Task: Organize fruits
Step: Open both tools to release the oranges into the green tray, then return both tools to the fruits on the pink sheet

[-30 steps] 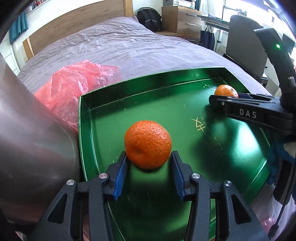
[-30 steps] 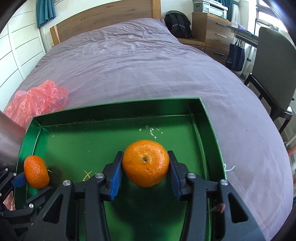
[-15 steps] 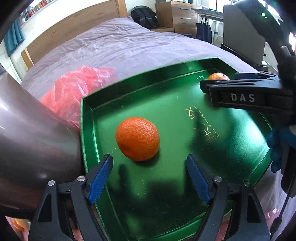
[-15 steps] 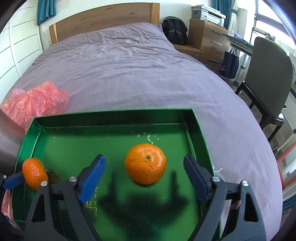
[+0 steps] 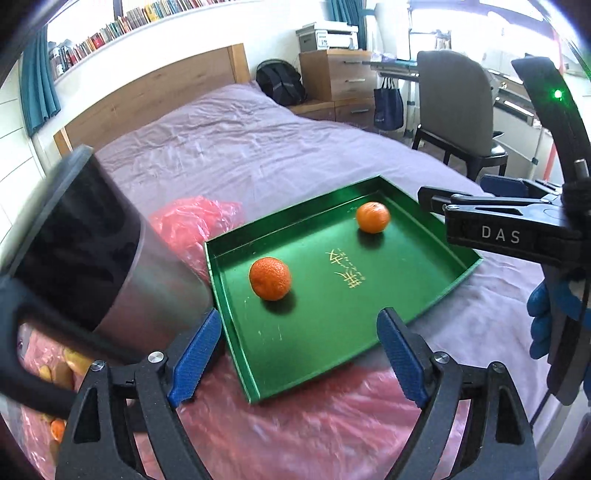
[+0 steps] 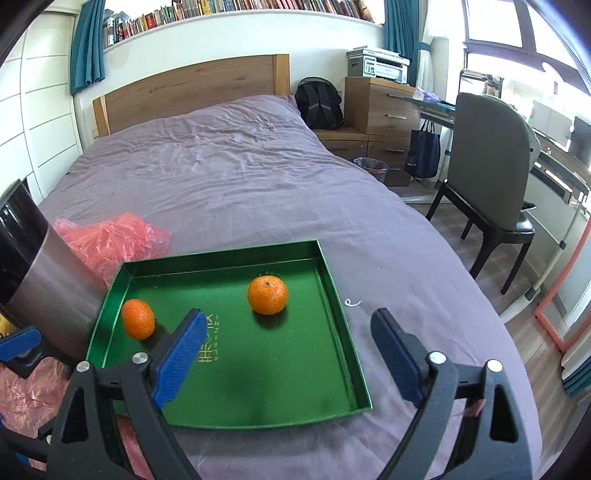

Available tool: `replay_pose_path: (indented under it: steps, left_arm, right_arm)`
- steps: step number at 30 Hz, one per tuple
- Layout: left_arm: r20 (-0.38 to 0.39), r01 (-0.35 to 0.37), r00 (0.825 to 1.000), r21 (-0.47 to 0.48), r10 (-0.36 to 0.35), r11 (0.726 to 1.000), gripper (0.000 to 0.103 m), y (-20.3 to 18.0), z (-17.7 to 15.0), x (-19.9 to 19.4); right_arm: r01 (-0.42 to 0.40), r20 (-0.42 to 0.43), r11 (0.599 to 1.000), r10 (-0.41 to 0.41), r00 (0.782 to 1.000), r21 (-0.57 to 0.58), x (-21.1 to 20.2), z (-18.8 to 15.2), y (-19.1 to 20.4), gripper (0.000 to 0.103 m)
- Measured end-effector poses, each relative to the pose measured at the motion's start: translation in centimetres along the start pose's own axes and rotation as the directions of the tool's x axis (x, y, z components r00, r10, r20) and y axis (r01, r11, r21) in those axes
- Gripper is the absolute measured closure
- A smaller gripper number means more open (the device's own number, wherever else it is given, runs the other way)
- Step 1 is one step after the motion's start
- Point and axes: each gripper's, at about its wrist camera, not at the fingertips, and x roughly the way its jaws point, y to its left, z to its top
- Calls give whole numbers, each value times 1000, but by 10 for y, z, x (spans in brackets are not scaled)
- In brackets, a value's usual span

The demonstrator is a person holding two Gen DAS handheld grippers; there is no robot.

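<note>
Evidently both mandarins were set down apart: the left claw (image 5: 299, 354), just opened, stands spread short of its mandarin (image 5: 270, 278) on the green tray (image 5: 332, 332); the right claw (image 6: 288, 354) likewise gapes empty before its mandarin (image 6: 267, 294).

Place: home bedroom
Evidence: bed (image 6: 240, 177) with wooden headboard (image 6: 192, 92), bookshelf (image 6: 236, 13) above, dresser (image 6: 384, 107), desk chair (image 6: 491, 177), backpack (image 6: 319, 101)

Bright daylight, window glare, fisheye-warped edges

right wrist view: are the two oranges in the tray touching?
No, the left orange and the right orange lie apart on the green tray.
</note>
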Motion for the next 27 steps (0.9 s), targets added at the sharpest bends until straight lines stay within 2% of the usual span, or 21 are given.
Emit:
replay_pose_path:
  steps: [6, 11, 15, 21, 27]
  left_arm:
    - [52, -13, 999, 2, 13, 1000, 18, 11, -29, -59]
    - [63, -51, 997, -1, 51, 999, 18, 40, -61, -95]
    - [55, -88, 994, -23, 89, 996, 18, 76, -93, -119]
    - [28, -151, 988, -86, 154, 985, 18, 137, -138, -135]
    - [-8, -203, 979, -210, 206, 956, 18, 214, -181, -143]
  right_arm:
    - [-76, 62, 996, 72, 995, 56, -65, -25, 14, 0]
    - [-148, 99, 988, 144, 985, 40, -111, -45, 49, 0]
    - [-209, 97, 978, 210, 973, -24, -135, -59, 93, 0]
    - [-315, 61, 942, 324, 944, -119, -154, -79, 171, 0]
    - [-398, 4, 896, 407, 913, -198, -152, -94, 244, 0]
